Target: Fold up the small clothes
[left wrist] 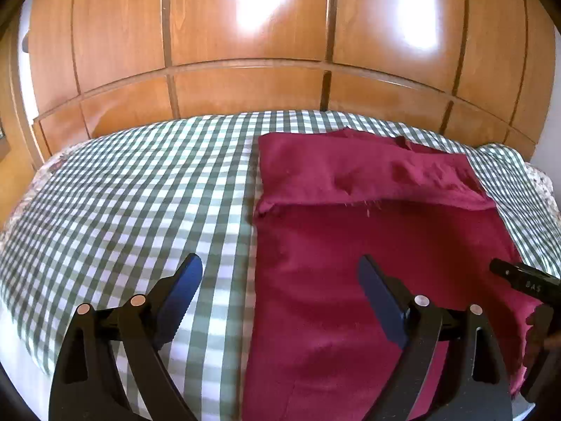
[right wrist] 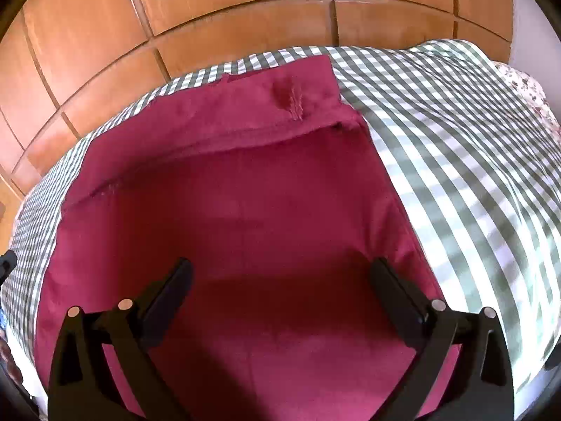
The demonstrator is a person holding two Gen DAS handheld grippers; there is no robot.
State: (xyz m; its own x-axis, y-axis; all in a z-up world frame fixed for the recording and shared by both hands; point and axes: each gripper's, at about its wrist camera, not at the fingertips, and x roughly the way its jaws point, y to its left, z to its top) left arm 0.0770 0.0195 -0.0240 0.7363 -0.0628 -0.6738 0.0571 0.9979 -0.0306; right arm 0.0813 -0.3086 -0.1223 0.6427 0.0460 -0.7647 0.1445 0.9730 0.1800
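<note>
The left gripper point(left wrist: 280, 273) is being held spread wide, empty, at lower centre; the right gripper point(right wrist: 280, 277) likewise. The maroon cloth point(left wrist: 368, 245) is being shown partly folded on the checked bedspread point(left wrist: 122, 193), wooden wardrobe point(left wrist: 245, 35) above.

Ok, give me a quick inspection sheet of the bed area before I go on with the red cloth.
Surface: bed under a green-and-white checked cover, fairly smooth.
Job's things: dark red cloth lying flat, its far edge folded back over itself with frayed threads along it; its left edge runs along the cover's middle line.
Clutter: nothing seen.
Grippers: left gripper open, empty, straddling the cloth's left edge; right gripper open, empty, over the cloth's near part.
Cables: nothing seen.
Surroundings: glossy wooden panelling behind the bed; flowered bedding showing at the cover's edge.
</note>
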